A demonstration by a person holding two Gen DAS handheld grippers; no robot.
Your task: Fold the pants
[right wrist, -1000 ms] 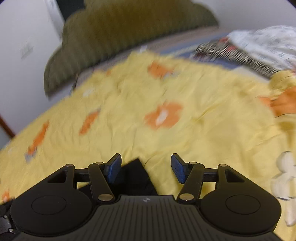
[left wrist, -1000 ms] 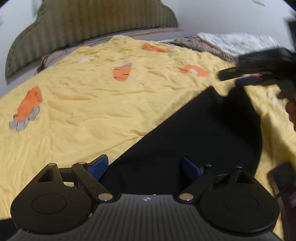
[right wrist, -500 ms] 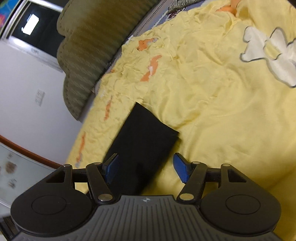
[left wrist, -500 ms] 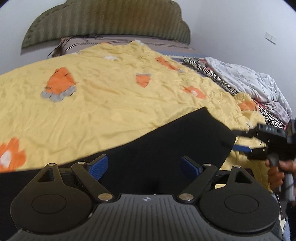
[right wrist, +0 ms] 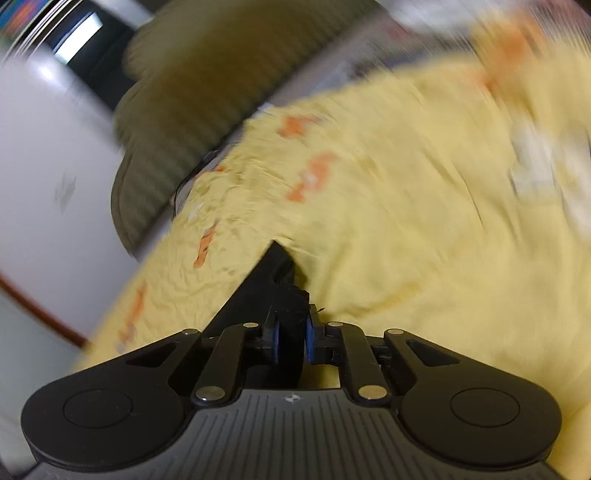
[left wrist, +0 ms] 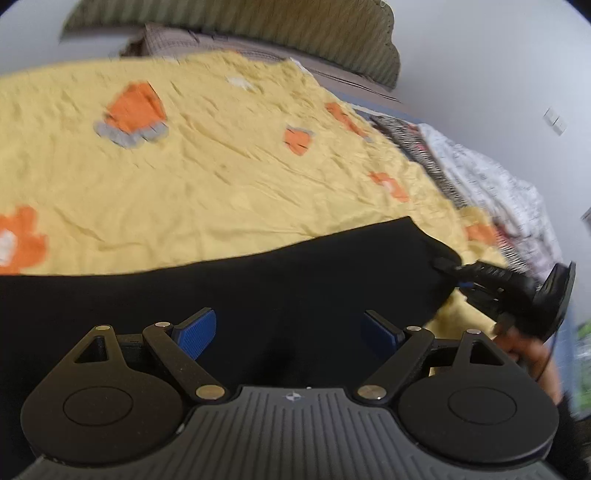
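A bed with a yellow blanket (left wrist: 207, 192) fills both views, a green headboard (left wrist: 295, 33) at 12 o'clock and a pile of patterned cloth (left wrist: 491, 192) at 2 o'clock in the left view. The black pants (left wrist: 295, 280) lie flat across the blanket's near edge, running from 9 to 3 o'clock. Your right gripper (right wrist: 291, 338) has just closed, and its blue pads (right wrist: 309, 339) now clamp a corner of the pants; the left view shows it biting the far end at 3 o'clock. Your left gripper (left wrist: 288, 328) hangs over the cloth with jaws wide apart and nothing gripped. The step in hand appears to be taking hold of the ends for a fold; next, you likely need the left gripper lowered and closed on an edge. The right view is heavily blurred, the pants' left end is cut off, and whether they are already doubled cannot be told.
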